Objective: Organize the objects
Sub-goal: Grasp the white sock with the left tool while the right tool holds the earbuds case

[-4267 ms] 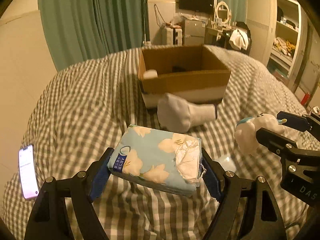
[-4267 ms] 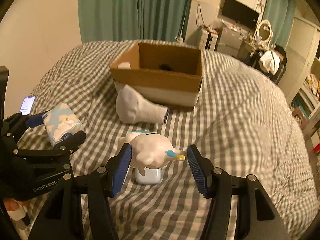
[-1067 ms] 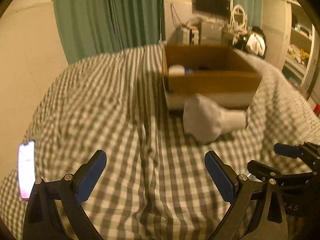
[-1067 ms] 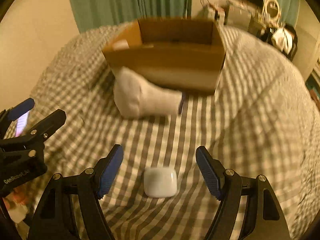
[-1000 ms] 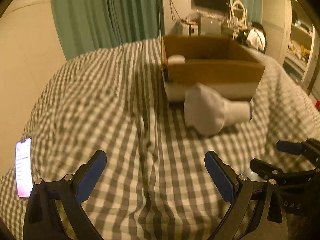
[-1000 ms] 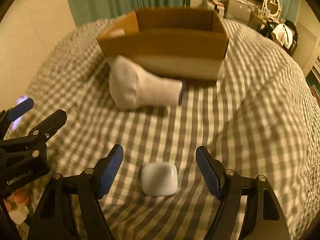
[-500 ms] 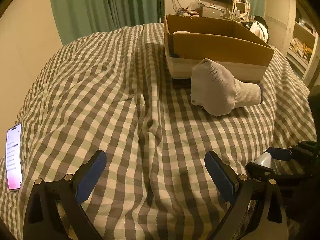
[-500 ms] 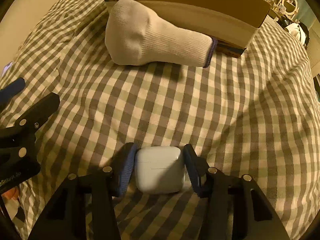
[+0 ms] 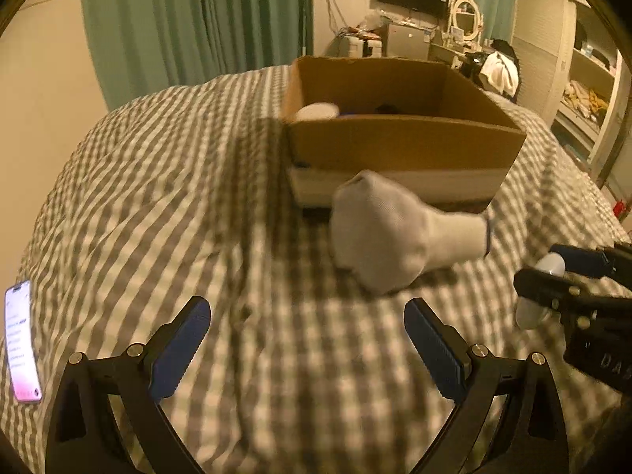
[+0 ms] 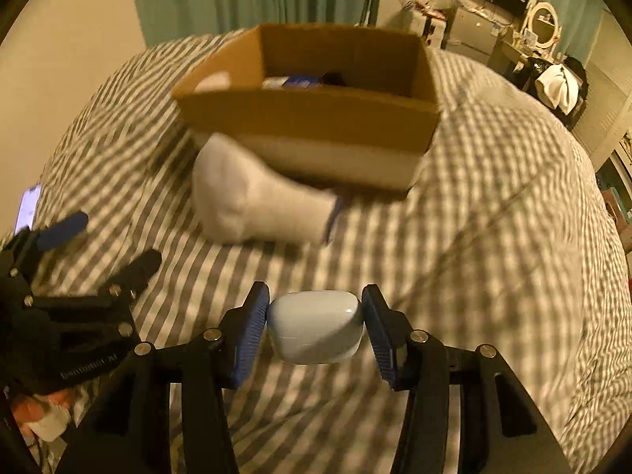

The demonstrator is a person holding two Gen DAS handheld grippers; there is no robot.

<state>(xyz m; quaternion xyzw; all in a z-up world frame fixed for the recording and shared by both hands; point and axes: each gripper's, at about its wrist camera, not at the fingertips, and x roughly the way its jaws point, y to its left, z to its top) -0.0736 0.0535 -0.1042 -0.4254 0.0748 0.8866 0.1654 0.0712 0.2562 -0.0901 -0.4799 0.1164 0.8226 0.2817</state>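
My right gripper (image 10: 315, 326) is shut on a white earbud case (image 10: 315, 326) and holds it above the checked bedcover; the case also shows in the left wrist view (image 9: 539, 294) between the right fingers. My left gripper (image 9: 306, 341) is open and empty, low over the bedcover. A grey-white sock (image 9: 395, 233) (image 10: 252, 201) lies against the front of an open cardboard box (image 9: 399, 146) (image 10: 312, 118). The box holds a few items, among them a white round thing (image 9: 316, 110) and a dark blue thing (image 10: 296, 81).
A lit phone (image 9: 21, 341) (image 10: 27, 207) lies on the checked bedcover (image 9: 177, 181) at the far left. Green curtains hang behind the bed. Shelves, a desk with a mirror and a TV stand at the back right.
My right gripper has lifted the earbud case off the bedcover and tipped up toward the box. The left gripper has also risen and stays open.
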